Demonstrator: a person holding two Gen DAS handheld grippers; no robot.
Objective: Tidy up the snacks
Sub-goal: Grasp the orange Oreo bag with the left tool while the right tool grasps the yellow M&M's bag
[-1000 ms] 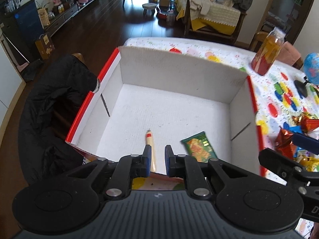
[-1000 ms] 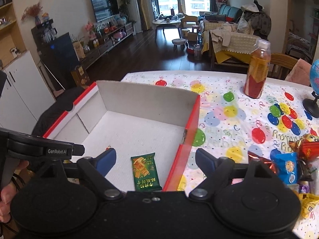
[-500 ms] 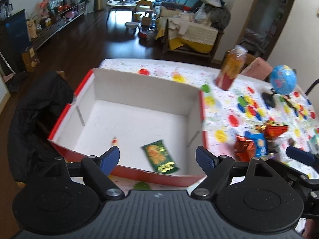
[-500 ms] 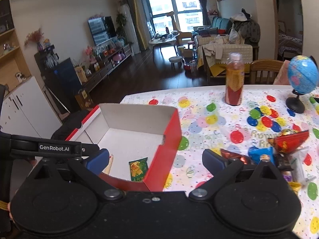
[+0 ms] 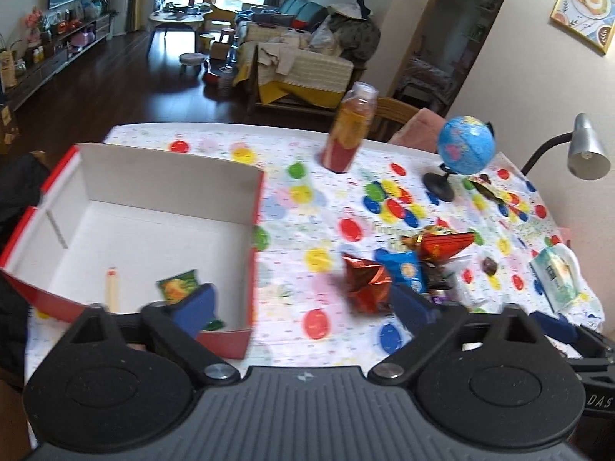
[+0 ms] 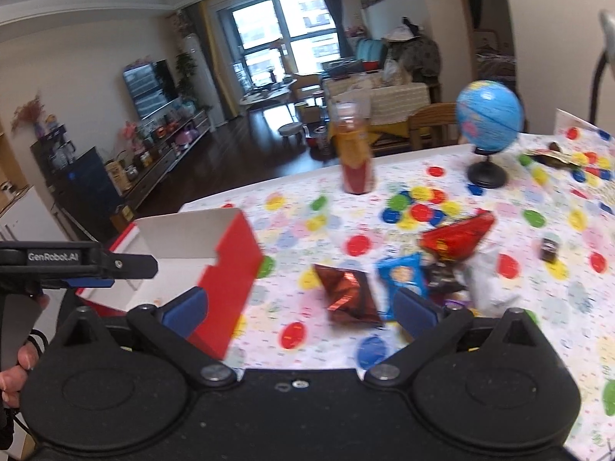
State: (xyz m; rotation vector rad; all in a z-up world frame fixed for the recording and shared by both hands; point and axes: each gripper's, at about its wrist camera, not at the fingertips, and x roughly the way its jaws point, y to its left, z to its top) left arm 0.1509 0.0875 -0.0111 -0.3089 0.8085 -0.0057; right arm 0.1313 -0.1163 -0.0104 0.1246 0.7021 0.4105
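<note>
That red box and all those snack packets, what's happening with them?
A person with a gripper in each hand is sorting snacks into the red and white box. A green packet and a pale stick snack already lie inside. Both the left gripper and right gripper are open and empty, facing the pile on the tablecloth, nearest the crinkled red packet.

We see a white-lined red cardboard box (image 5: pixel 153 230) holding a green snack packet (image 5: pixel 178 288) and a pale sausage stick (image 5: pixel 111 288); crinkled red foil packet (image 5: pixel 365 284), blue biscuit packet (image 5: pixel 403 269) lie beside it.
</note>
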